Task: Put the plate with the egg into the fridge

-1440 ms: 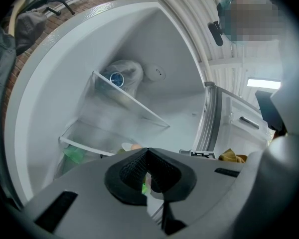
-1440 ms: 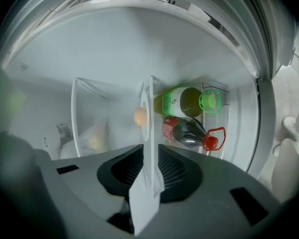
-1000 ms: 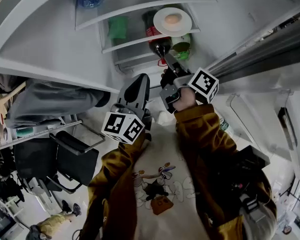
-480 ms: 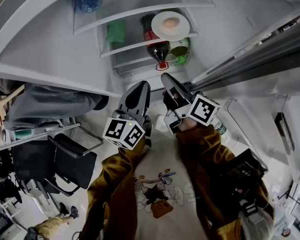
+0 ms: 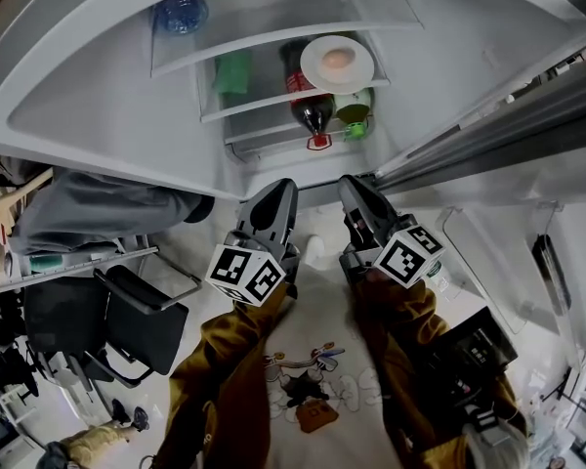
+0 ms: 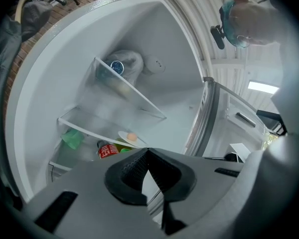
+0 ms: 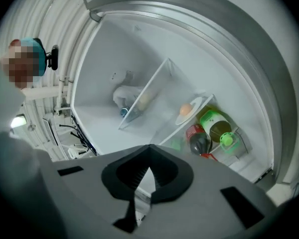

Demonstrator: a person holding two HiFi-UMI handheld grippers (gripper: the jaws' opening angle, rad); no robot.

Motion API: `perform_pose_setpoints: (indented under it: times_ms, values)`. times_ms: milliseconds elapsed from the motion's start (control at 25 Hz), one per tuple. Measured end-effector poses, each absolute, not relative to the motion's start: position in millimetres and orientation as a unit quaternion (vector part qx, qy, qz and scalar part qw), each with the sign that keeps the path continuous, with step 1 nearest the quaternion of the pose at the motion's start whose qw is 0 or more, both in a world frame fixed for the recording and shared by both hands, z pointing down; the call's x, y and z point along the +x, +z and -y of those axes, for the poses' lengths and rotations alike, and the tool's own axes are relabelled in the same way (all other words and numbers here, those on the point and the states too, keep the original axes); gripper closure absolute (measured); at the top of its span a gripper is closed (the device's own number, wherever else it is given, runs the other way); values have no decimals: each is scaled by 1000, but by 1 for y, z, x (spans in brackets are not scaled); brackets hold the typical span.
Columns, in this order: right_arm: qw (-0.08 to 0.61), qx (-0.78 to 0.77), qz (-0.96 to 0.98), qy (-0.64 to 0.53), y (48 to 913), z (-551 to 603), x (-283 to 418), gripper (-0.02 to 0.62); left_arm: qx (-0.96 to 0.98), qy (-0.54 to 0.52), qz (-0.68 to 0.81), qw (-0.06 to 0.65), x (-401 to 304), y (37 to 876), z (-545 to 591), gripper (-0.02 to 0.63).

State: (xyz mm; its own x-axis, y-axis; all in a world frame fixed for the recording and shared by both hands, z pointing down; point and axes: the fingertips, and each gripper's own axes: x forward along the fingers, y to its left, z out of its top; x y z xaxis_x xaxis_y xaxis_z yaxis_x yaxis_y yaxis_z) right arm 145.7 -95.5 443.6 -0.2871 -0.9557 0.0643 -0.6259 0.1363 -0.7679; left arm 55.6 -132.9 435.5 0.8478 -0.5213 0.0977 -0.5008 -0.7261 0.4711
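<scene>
A white plate (image 5: 337,64) with a brown egg (image 5: 339,59) on it rests on the glass middle shelf (image 5: 259,98) of the open fridge, over the bottles. It also shows small in the left gripper view as the plate (image 6: 131,139), and in the right gripper view as the plate (image 7: 191,110) with its egg (image 7: 186,109). My right gripper (image 5: 350,186) is shut and empty, held back in front of the fridge's lower edge, well short of the plate. My left gripper (image 5: 279,190) is beside it, also shut and empty. Both sets of jaws meet tip to tip in the left gripper view (image 6: 148,152) and the right gripper view (image 7: 149,149).
A cola bottle (image 5: 309,104) and a green-capped bottle (image 5: 354,111) lie under the plate's shelf, and a green item (image 5: 234,68) sits to their left. A blue-capped bottle (image 5: 181,10) lies on the top shelf. The open fridge door (image 5: 498,130) stands at the right, a black chair (image 5: 142,311) at the left.
My right gripper has drawn back from the shelf toward me, rolled, and its jaws have shut on nothing. The plate with the egg stays on the shelf. The left gripper has hardly moved.
</scene>
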Motion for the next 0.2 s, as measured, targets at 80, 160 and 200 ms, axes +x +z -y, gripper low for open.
perform_pose_setpoints:
  times_ms: [80, 160, 200]
  values:
    - [216, -558, -722, -348, 444, 91, 146, 589, 929, -18, 272, 251, 56, 437, 128, 598]
    - [207, -563, -724, -342, 444, 88, 146, 590, 928, -15, 271, 255, 55, 440, 124, 598]
    - [204, -564, -724, -340, 445, 87, 146, 590, 928, -13, 270, 257, 55, 442, 122, 598]
